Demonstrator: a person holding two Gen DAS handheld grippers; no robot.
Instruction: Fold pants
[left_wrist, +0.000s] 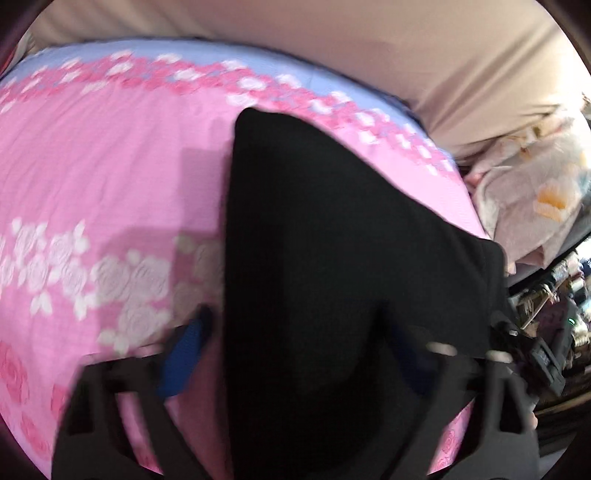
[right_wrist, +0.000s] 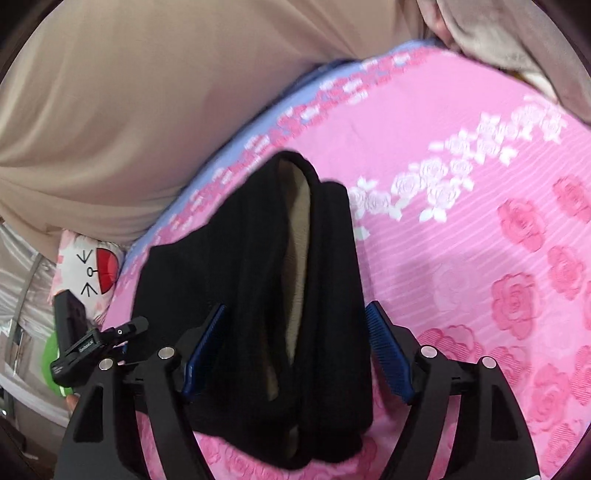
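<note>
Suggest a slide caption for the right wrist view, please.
Right gripper open astride black pants lying on a pink floral bedspread.

No words, brands or numbers can be read. The black clip mount (right_wrist: 86, 352) in the right wrist view bears small white lettering, too tiny to make out. The white cushion (right_wrist: 90, 275) shows only a drawn cartoon face.

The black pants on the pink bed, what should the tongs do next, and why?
Probably close the right tongs on the pants. The folded black cloth lies between their open blue pads on the pink bedspread, so a gentle pinch would likely catch it for the next fold.
</note>
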